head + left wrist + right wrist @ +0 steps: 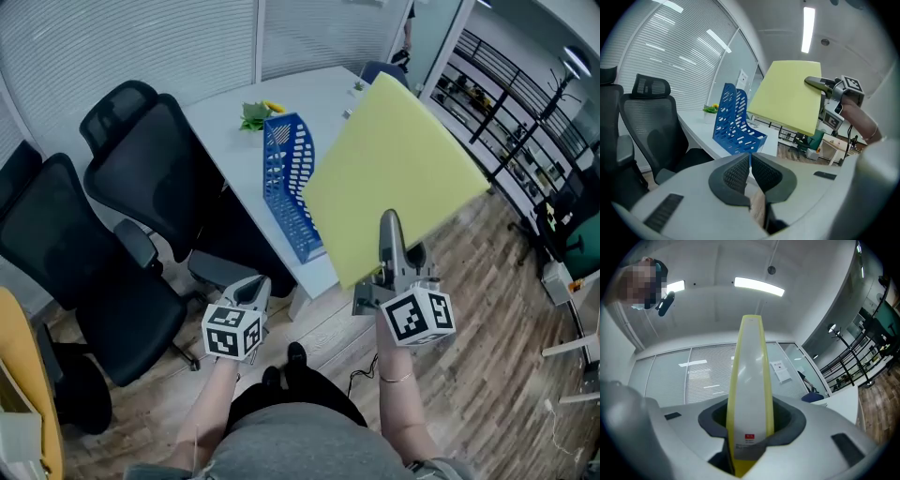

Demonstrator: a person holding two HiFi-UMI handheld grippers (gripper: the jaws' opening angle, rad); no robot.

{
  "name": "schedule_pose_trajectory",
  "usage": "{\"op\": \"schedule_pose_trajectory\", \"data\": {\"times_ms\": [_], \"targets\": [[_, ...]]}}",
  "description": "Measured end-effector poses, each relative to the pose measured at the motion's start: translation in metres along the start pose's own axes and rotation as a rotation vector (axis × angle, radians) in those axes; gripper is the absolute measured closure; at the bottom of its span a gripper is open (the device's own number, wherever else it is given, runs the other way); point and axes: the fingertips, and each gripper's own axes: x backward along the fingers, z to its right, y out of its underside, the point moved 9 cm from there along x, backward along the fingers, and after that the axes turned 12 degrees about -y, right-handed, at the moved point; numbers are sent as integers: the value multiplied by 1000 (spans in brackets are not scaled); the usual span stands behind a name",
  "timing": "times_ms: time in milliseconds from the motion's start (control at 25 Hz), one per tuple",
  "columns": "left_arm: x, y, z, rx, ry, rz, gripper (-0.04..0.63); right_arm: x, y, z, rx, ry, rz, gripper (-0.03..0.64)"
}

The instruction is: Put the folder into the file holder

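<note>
**A:** Your right gripper [388, 234]: what is in it?

**B:** Its jaws are clamped on the yellow folder [394, 164], on the edge nearest you. In the right gripper view the folder [751, 380] rises edge-on from between the pads [787, 419]. A white strip runs between its two yellow covers, with a small label low down (the print is too small to read). The rest of the folder spreads out ahead of and above that gripper, tilted, in the air and resting on nothing.

**A:** And your left gripper [253, 289]?

**B:** Its jaws are pressed together with nothing between them; in the left gripper view [750, 171] the ribbed pads meet at their tips. It sits lower than your right gripper [820, 84] and off to its left, well apart from the folder [787, 101].

**A:** Where is the file holder from there?

**B:** The blue file holder [286, 183] stands upright on the white table [220, 122], ahead of your left gripper. Seen from that gripper, the file holder [736, 124] is straight ahead, and the folder hangs above it and to its right with open air between them. The folder is not in it yet.

**A:** Anything else nearby?

**B:** A small green plant [253, 114] sits on the table just beyond the file holder. Two black office chairs [141, 159] stand to the left of your left gripper.
</note>
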Motion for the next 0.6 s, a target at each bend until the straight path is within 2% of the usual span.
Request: {"op": "schedule_pose_trajectory", "data": {"times_ms": [400,600], "targets": [[-23,-10,-10,39,-61,-2,565,-51,19,18,-28,-80,-32,451],[-24,-10,-24,66,-109,-1,564,-73,30,16,0,-118,-53,451]]}}
